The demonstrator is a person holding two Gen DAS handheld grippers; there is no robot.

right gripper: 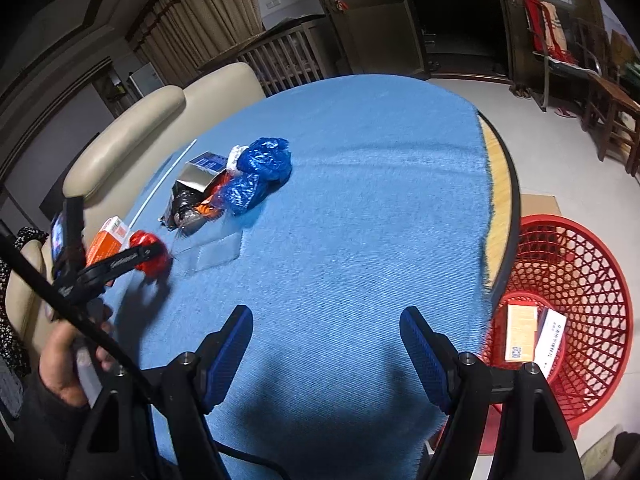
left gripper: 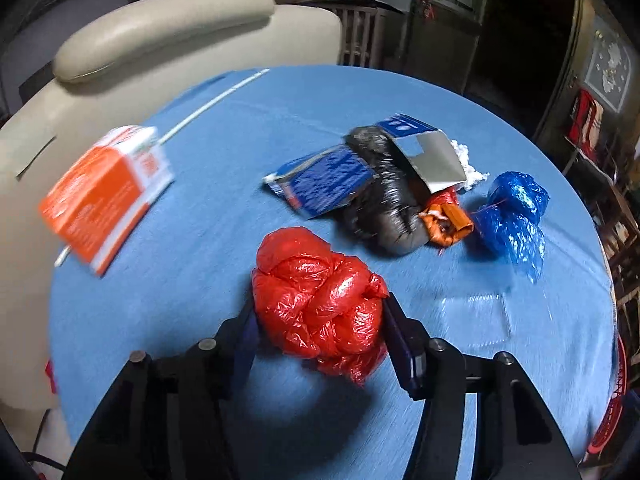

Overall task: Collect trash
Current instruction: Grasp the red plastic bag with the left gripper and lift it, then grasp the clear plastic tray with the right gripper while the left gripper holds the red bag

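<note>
1. Crumpled red plastic bag sits on the blue-clothed tabletop, between the left claw pads, which pinch its sides: soft, glossy, compressible.
2. Right claw wide, empty.
3. Red lattice basket on the floor beside the tabletop, likely the drop point.

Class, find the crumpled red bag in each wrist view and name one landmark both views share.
Left wrist: red bag low centre, between the left hand-held gripper's fingers.
Right wrist: red bag at far left, partly behind that gripper.
Shared landmark: blue bag on the cloth.
</note>
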